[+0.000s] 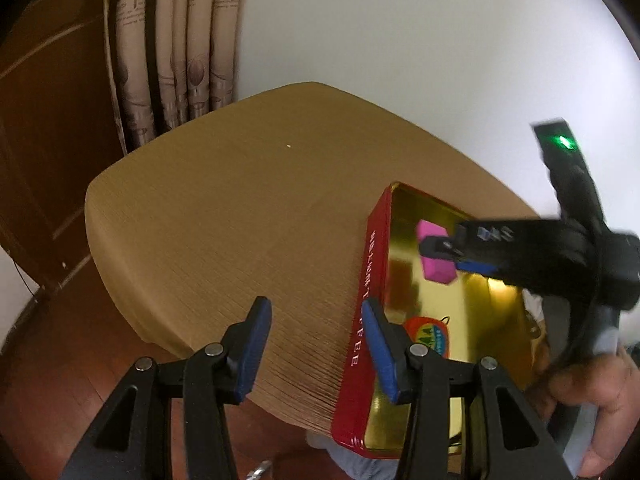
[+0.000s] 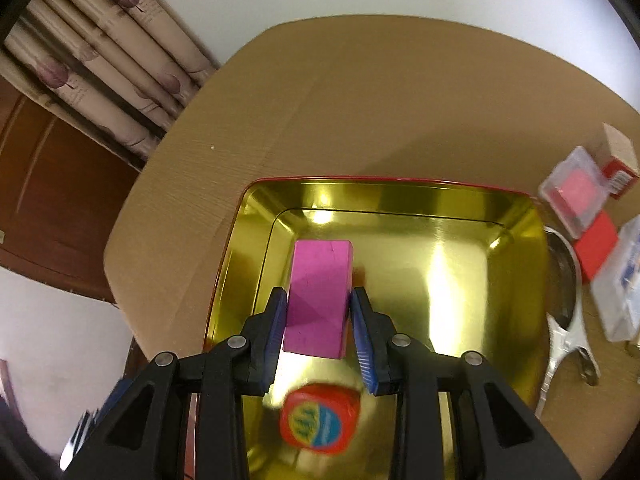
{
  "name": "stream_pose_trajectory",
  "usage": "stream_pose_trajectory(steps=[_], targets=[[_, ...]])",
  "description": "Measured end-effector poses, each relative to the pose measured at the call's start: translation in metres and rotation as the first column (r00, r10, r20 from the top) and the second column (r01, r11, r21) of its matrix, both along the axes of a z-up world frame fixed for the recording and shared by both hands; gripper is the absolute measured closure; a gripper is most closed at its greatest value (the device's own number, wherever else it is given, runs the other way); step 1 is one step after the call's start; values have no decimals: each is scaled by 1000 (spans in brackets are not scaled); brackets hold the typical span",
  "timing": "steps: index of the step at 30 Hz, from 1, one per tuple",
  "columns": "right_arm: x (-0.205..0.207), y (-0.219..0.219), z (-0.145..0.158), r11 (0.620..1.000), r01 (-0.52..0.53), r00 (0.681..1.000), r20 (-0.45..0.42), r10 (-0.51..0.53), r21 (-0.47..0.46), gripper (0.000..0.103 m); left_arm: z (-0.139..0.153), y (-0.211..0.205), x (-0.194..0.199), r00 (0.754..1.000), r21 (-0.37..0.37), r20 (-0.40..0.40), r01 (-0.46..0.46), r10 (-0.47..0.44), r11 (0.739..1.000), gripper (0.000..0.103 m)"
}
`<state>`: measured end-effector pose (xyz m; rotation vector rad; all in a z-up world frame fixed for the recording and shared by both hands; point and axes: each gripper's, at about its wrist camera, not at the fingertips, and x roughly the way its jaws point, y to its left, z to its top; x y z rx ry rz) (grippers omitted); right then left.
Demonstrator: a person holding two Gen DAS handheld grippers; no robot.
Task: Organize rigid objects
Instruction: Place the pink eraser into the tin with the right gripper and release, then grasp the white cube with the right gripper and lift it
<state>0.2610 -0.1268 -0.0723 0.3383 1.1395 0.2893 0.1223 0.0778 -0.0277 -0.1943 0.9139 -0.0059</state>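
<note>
A red tin with a gold inside (image 2: 516, 240) lies open on the tan table; it also shows in the left wrist view (image 1: 372, 248). My right gripper (image 2: 320, 316) is shut on a pink block (image 2: 320, 280) and holds it over the tin's left half; the block shows in the left wrist view (image 1: 434, 268) too. A round red item with a blue-green label (image 2: 318, 420) lies in the tin's near end. My left gripper (image 1: 316, 344) is open and empty, its right finger (image 1: 380, 352) over the tin's near left wall.
Right of the tin lie a metal tongs-like tool (image 2: 568, 320), a clear case with a pink pad (image 2: 574, 194), a red block (image 2: 596, 246), a small carton (image 2: 620, 160) and a clear box (image 2: 620, 292). Curtain (image 1: 176, 52) and wooden door (image 1: 44, 120) stand behind the table.
</note>
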Motion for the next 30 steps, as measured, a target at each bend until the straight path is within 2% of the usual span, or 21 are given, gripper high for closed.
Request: stream_pose_trajectory(steps=[4,7,9,12,13,15,16,18,21,24,25,27,30], targets=[[6,10,-1,999,-9,1000,14,9,-36,72,0,-6,-3,1000,40,17,11,-11,999,55],[2,12,2,998,-22,999,40,24,-50,69,-2,-6,-5,1000,42,13,7,-8,999,55],[-8,6,10,1000,-19,996,82,21,-19,67,-5,-5,-3,1000,35,-1,1,-1,999,55],[-29,-16,27,999,-3,987,159,-4,40,52,-6,-6,-4,1000,29,-12,1,0,1000,55],[-42,-26,33,999,6,980,198,-16,51,40,-6,-8,-4,1000,31,-10,3,-2,1000,55],[-71,-50,41,998,31,966,255,-43,49,22,-5,-12,-5,1000,48,-3,7,-7,999,55],[-89,-66,42,998,59,956,287,-66,35,20,-5,-15,-6,1000,58,0,14,-15,998,55],[-121,-99,39,993,114,941,323,-104,-10,19,-3,-22,-10,999,76,8,30,-31,997,55],[-165,-155,22,971,211,932,323,-164,-113,19,0,-38,-18,997,112,28,71,-75,991,55],[-204,-222,1,926,310,924,300,-239,-216,19,7,-58,-26,989,127,47,132,-139,983,55],[-215,-245,-8,904,348,919,284,-275,-249,19,11,-71,-31,981,126,54,180,-188,976,55],[-232,-281,-21,887,387,912,247,-327,-252,19,16,-95,-38,960,144,57,262,-272,954,54],[-247,-323,-32,875,453,886,196,-420,-171,19,21,-126,-51,934,179,66,336,-352,925,52]])
